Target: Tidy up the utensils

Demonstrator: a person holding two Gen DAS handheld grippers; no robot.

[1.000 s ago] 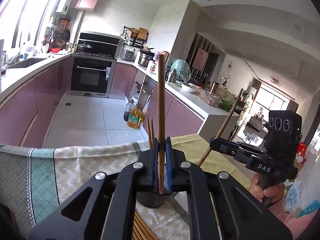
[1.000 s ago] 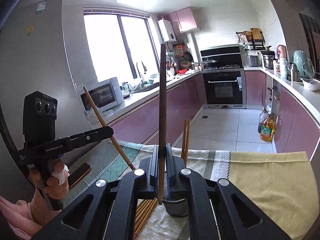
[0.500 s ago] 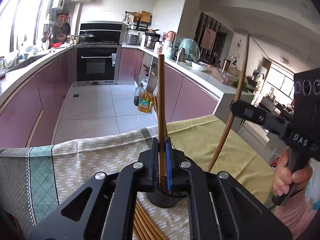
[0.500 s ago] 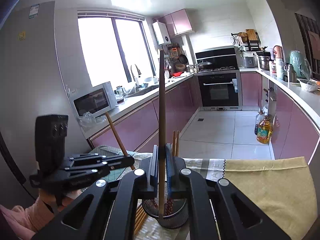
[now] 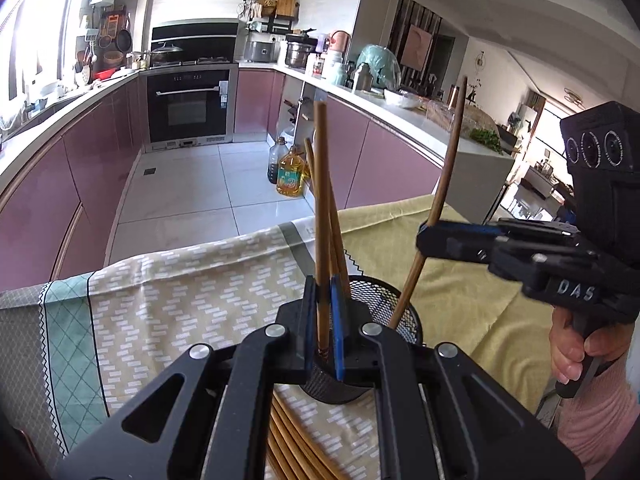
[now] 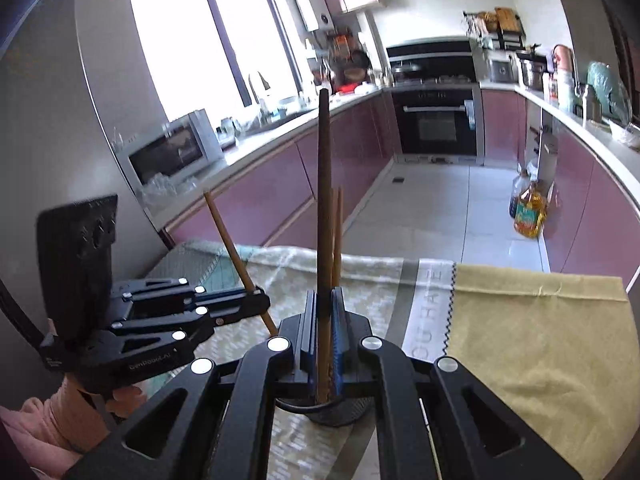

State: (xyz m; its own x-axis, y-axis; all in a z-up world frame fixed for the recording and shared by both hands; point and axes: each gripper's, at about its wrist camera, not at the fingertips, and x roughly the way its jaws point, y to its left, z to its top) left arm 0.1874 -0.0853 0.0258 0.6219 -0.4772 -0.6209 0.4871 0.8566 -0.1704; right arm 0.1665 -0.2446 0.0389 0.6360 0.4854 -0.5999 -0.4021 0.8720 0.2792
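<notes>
Wooden chopsticks are the matter here, one in each hand, both upright over the black mesh holder [image 5: 384, 300] that stands near the middle of the cloth-covered surface [image 5: 192, 292]. Left gripper [image 5: 322, 320] has its fingers closed tight on a chopstick [image 5: 320, 200]; its lower tip seems just at the holder's rim, directly below the fingers. Two more chopsticks [image 5: 334, 236] already lean inside. Further right, the right gripper [image 5: 430, 236] pinches its own chopstick [image 5: 448, 160], which is tilted, with the lower end already inside the holder. Loose chopsticks [image 5: 292, 440] lie at the surface's near edge. I judge the right one nearer to release.
</notes>
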